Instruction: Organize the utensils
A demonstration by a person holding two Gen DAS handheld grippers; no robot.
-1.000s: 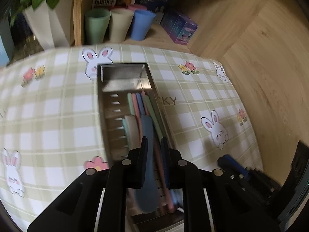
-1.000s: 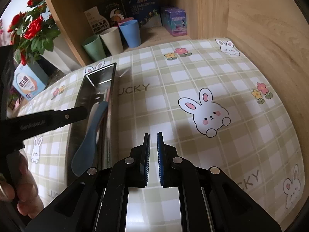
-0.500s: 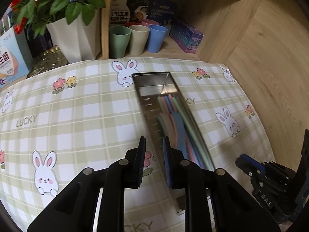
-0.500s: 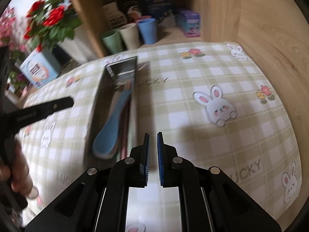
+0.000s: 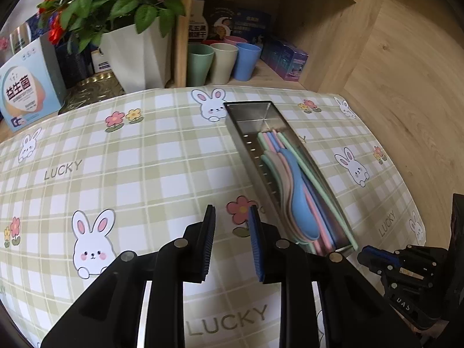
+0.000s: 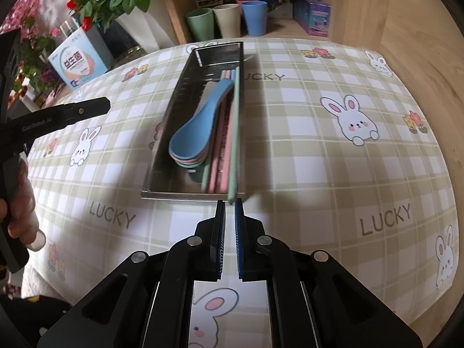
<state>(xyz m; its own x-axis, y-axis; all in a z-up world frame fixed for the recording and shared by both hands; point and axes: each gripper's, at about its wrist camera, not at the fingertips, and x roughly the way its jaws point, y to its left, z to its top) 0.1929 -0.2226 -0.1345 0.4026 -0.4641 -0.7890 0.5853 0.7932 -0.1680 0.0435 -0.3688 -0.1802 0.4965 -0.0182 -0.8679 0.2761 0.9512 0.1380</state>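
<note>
1. Hovering tilted down over the table (image 5: 121,156), the left gripper (image 5: 232,226) has jaws just opening, nothing between them.
2. Right gripper (image 6: 229,214): jaws pressed together, empty, pointing down.
3. Utensils (image 6: 200,121) lie in the metal tray (image 6: 174,107).

A home dining corner is showing here: a bunny-and-flower checked tablecloth (image 5: 139,156) is covering the table, pastel cups (image 5: 221,62) and snack boxes (image 5: 285,58) are sitting in a wooden shelf nook (image 5: 319,23), and a potted red rose plant (image 5: 116,8) is standing beside it.
</note>
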